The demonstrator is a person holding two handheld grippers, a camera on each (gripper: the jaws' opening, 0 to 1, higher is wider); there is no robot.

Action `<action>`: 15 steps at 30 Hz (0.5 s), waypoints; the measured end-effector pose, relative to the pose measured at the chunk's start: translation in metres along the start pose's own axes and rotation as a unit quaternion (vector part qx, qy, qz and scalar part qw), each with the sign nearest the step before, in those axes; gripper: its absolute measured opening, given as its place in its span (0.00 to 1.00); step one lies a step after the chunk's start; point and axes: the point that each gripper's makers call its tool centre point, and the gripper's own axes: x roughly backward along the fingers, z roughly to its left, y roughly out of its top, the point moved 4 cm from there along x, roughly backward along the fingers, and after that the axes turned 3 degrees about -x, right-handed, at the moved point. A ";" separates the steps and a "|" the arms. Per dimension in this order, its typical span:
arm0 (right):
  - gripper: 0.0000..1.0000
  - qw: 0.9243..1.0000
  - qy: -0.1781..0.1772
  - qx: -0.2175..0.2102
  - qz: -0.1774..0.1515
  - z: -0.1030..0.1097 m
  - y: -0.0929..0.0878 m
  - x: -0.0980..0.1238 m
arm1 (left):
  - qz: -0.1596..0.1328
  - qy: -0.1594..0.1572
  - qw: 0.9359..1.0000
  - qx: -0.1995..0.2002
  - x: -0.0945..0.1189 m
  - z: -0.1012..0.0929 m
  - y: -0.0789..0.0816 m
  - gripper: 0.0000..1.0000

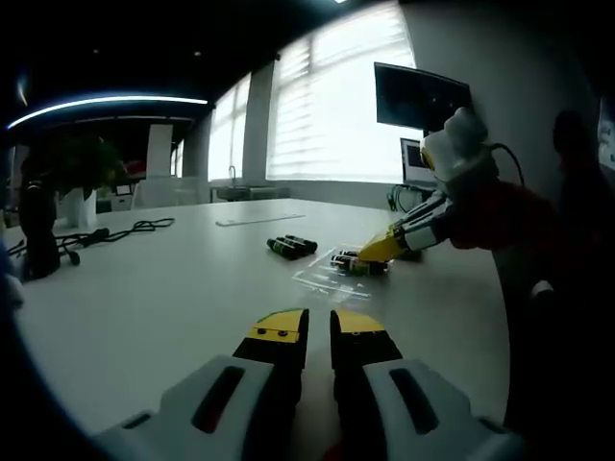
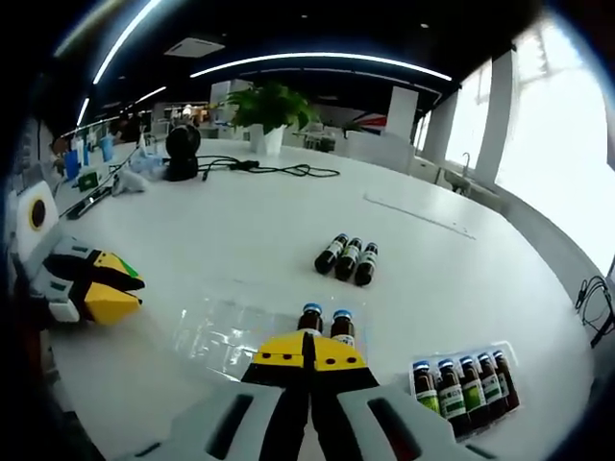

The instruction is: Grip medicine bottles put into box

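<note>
Three dark medicine bottles [image 2: 348,257] lie side by side, loose on the white table [image 2: 221,230]; the left gripper view shows them too [image 1: 291,246]. A clear plastic tray [image 2: 216,336] lies nearer, and two bottles [image 2: 325,321] with blue caps rest at its right end. My right gripper [image 2: 309,353] is shut, its yellow tips touching just behind those two bottles, nothing between them. In the left gripper view the right gripper [image 1: 380,250] reaches in over the tray [image 1: 322,277]. My left gripper [image 1: 319,327] hovers low over bare table, jaws a narrow gap apart and empty. It also shows at left [image 2: 120,285].
A second clear tray with several bottles [image 2: 461,384] sits at the near right. A potted plant [image 2: 269,106], black cables [image 2: 279,171] and a black device [image 2: 183,149] stand at the far side. A clear strip [image 2: 418,216] lies beyond the loose bottles. A person [image 1: 577,250] stands at the table's edge.
</note>
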 end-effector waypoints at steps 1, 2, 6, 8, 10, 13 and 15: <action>0.00 1.000 0.002 0.003 -0.001 0.000 0.000 0.000 | 0.000 0.000 1.000 0.000 0.000 0.000 0.000 0.04; 0.00 1.000 0.004 0.005 0.000 0.000 -0.001 0.000 | 0.000 0.000 1.000 0.000 0.000 0.000 0.000 0.04; 0.05 1.000 0.002 0.012 -0.004 -0.004 -0.001 0.002 | -0.001 -0.001 1.000 0.000 0.000 0.000 0.000 0.04; 0.05 1.000 0.002 0.011 -0.009 -0.006 -0.001 0.003 | 0.000 -0.001 1.000 0.000 0.000 -0.001 0.000 0.04; 0.06 1.000 0.002 0.011 -0.011 -0.007 -0.001 0.004 | -0.001 -0.002 1.000 0.000 0.000 -0.001 0.000 0.04; 0.06 1.000 0.004 0.008 -0.015 -0.009 0.000 0.004 | -0.001 -0.001 1.000 0.001 0.000 -0.001 0.001 0.04; 0.06 1.000 0.003 0.005 -0.017 -0.011 0.001 0.003 | -0.001 -0.001 1.000 0.000 0.000 -0.001 0.001 0.04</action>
